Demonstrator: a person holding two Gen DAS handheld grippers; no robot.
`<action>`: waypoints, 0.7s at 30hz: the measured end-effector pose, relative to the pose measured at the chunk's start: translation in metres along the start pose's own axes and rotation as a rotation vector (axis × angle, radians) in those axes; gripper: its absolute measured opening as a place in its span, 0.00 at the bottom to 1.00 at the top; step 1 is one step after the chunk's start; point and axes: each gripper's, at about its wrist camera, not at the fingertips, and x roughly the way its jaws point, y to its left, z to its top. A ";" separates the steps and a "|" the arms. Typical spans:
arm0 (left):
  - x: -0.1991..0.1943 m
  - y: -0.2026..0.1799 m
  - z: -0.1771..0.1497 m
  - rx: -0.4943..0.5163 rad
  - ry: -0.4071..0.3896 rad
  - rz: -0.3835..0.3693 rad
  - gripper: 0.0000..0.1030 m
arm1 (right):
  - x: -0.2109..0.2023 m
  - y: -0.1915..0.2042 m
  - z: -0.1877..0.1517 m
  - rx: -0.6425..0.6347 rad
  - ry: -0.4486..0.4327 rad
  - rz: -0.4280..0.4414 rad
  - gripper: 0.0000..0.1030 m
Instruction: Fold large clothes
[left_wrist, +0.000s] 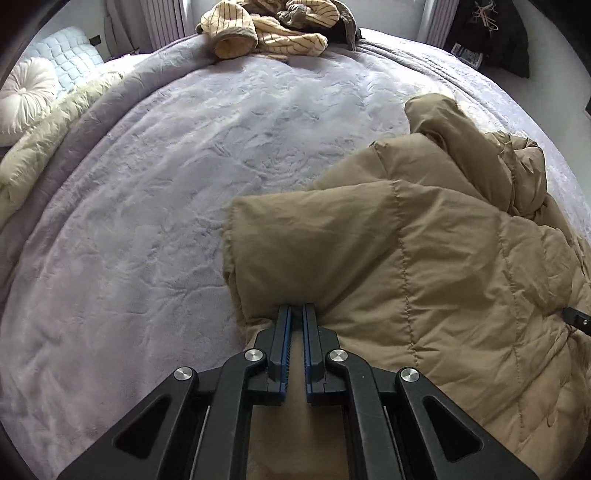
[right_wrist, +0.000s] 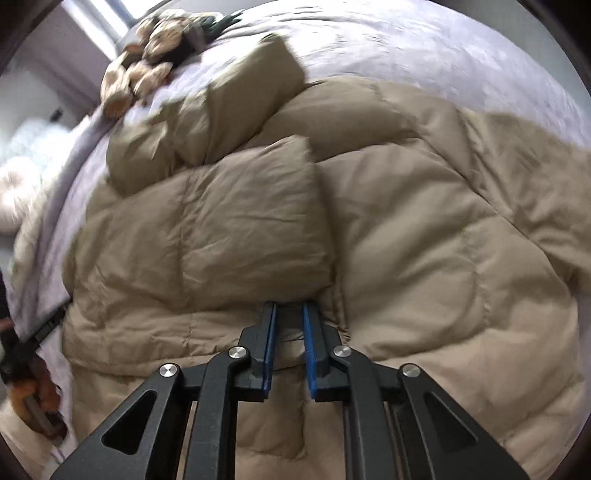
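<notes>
The bed (left_wrist: 155, 206), spread with a pale lilac plush blanket, fills most of both views, and on its near right part lies the tan puffer jacket (left_wrist: 424, 266), a large quilted coat partly doubled over on itself, with one sleeve (right_wrist: 236, 110) thrown up toward the far side. At the far edge of the bed sits a heap of cream striped clothes (left_wrist: 273, 29), well apart from the jacket, and a round white cushion (left_wrist: 26, 96) lies by the head end. The jacket looks light for its bulk, soft and springy; its padding will likely puff back after each fold, and the smooth shell may slide in a shallow pinch. Hems, cuffs and stitched seams between the quilted panels seem the surest places to take hold, since fabric is thinner there. The left hand-held gripper (left_wrist: 297, 308) has its jaws drawn nearly together, pinching a gathered fold at the jacket's near edge. The right hand-held gripper (right_wrist: 290, 306) also sits at a folded panel's edge with a slightly wider gap; fabric lies between the fingers, but that view is blurred and I cannot tell whether it truly clamps.
</notes>
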 end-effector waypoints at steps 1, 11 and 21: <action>-0.005 -0.002 0.000 0.003 0.004 0.004 0.07 | -0.004 -0.004 0.000 0.016 -0.005 0.000 0.14; -0.060 -0.059 -0.026 0.040 0.047 -0.041 0.07 | -0.057 -0.049 -0.033 0.138 0.006 0.077 0.39; -0.060 -0.125 -0.063 0.055 0.160 -0.108 0.07 | -0.083 -0.084 -0.069 0.208 0.046 0.145 0.67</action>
